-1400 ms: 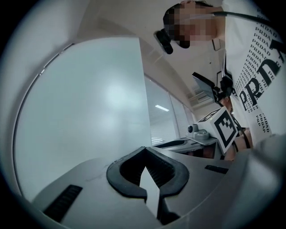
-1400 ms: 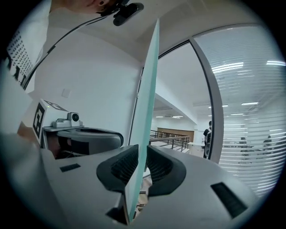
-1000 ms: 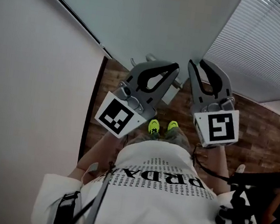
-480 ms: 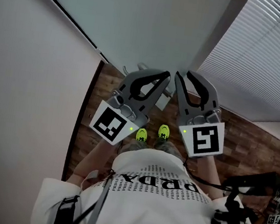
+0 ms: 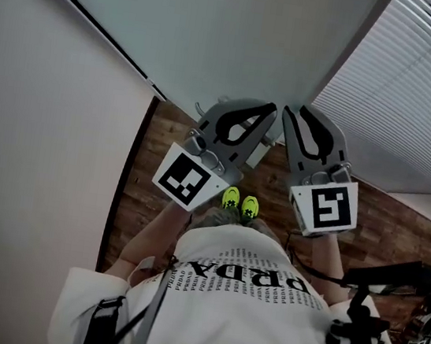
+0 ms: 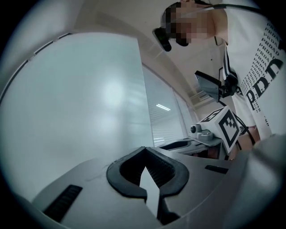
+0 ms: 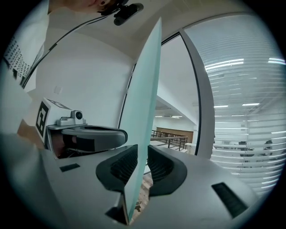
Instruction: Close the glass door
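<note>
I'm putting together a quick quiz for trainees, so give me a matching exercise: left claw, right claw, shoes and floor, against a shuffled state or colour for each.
1. left claw
2. right claw
3. shoes
4. floor

A. brown wood
B. shut, nothing held
C. neon yellow
D. shut on the edge of the glass door

Pairs: 1-B, 2-D, 3-C, 4-A

Yellow-green shoes (image 5: 231, 199) on wooden floor (image 5: 399, 225)
</note>
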The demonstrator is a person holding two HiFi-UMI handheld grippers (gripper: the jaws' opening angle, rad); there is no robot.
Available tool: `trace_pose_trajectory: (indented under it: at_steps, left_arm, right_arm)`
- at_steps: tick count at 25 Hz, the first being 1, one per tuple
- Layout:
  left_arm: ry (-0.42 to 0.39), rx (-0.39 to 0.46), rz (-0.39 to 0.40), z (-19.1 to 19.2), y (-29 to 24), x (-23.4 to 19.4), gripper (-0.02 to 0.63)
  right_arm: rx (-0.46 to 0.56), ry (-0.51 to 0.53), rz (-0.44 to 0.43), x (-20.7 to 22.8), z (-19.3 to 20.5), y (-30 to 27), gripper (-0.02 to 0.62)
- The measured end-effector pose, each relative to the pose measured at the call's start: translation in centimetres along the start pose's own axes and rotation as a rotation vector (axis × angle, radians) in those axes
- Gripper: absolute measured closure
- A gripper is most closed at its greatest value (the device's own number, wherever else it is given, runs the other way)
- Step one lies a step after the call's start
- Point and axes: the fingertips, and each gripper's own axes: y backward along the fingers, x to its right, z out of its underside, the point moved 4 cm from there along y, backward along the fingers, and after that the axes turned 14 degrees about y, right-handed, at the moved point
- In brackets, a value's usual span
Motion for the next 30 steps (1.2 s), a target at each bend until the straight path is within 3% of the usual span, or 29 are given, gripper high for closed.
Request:
trace_pose_trajectory:
  at_steps: [6, 11, 16, 30]
  left_arm:
    - [-0.023, 0.004, 0.055, -0.9, 0.7, 0.3, 0.614]
    - [-0.021, 0.007, 0.049, -0.8, 0.9, 0.6, 0.614]
    - [-0.012, 0.016, 0.013, 0.1, 0.0, 0.0, 0.614]
    - [-0.036, 0.074, -0.057, 0.8, 0.2, -1.1, 0.611]
  right_arm:
    - [-0.007, 0.036, 0.049, 0.1, -0.4, 0.2, 0.545]
    - [0.009, 0.036, 0.057, 0.0, -0.8, 0.1, 0.544]
    - [0.013, 0.121, 0.008, 0.3, -0.3, -0.2, 0.541]
    - [0.054, 0.155, -0.063, -0.8, -0.9, -0.7, 0.540]
